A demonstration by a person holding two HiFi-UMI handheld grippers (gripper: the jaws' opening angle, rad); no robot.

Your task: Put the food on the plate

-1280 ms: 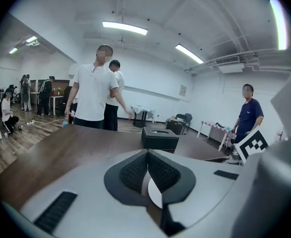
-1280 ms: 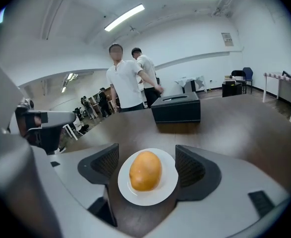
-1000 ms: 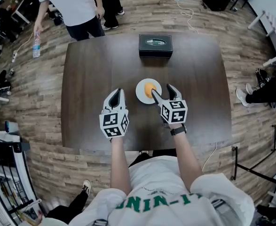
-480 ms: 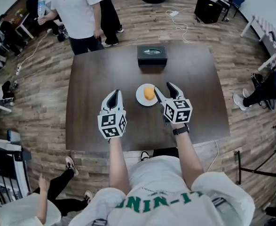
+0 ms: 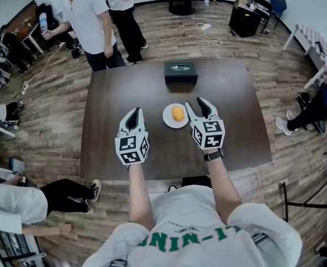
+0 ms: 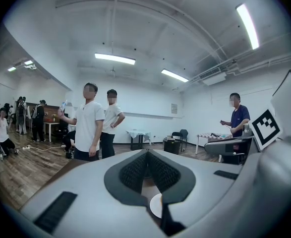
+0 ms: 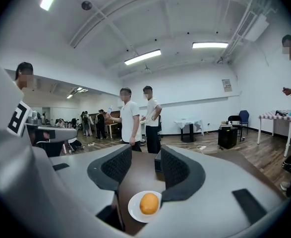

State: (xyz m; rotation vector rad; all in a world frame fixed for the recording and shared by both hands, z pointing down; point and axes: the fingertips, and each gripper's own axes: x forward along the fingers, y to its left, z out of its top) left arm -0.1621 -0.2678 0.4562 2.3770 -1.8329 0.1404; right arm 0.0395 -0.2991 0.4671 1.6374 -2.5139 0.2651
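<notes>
An orange, roundish piece of food [image 5: 177,114] lies on a small white plate [image 5: 169,118] near the middle of the dark brown table [image 5: 230,93]. My right gripper [image 5: 195,105] hovers just right of the plate, its jaws closing with nothing between them. In the right gripper view the food [image 7: 149,203] and plate [image 7: 135,209] lie below my right gripper [image 7: 146,165]. My left gripper [image 5: 134,113] is held left of the plate, shut and empty. In the left gripper view my left gripper [image 6: 146,152] has its pads meeting, with a sliver of the plate [image 6: 155,206] showing below.
A black box [image 5: 180,71] sits at the table's far edge. Two people [image 5: 105,21] stand beyond the far left corner. Another person [image 5: 325,102] sits to the right, and someone [image 5: 18,204] crouches on the floor at the near left.
My right gripper has drawn back to the right from the food, and its jaws have narrowed. The food stays on the plate. The left gripper has barely moved.
</notes>
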